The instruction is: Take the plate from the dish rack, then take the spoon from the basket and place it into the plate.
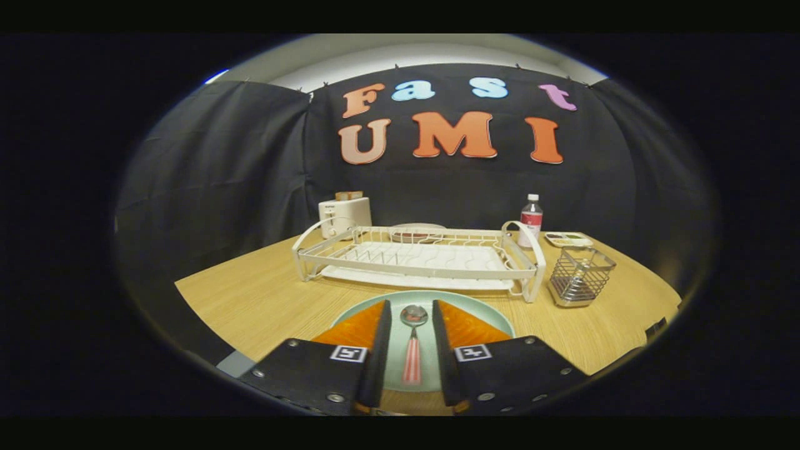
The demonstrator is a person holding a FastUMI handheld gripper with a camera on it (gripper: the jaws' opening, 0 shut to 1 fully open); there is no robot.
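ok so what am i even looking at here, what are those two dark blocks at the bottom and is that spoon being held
There is no robot here. A person carries a hand-held two-finger gripper, and the camera rides on it, looking forward along the fingers. The two dark blocks are those fingers.

They hang over a wooden table. A spoon lies on a pale green plate, in the gap between the fingers. The fingers stand apart and do not press on it, so nothing is held.

Beyond the plate stands a white dish rack, with a wire basket beside it. Further back are a toaster, a bottle and a small tray.
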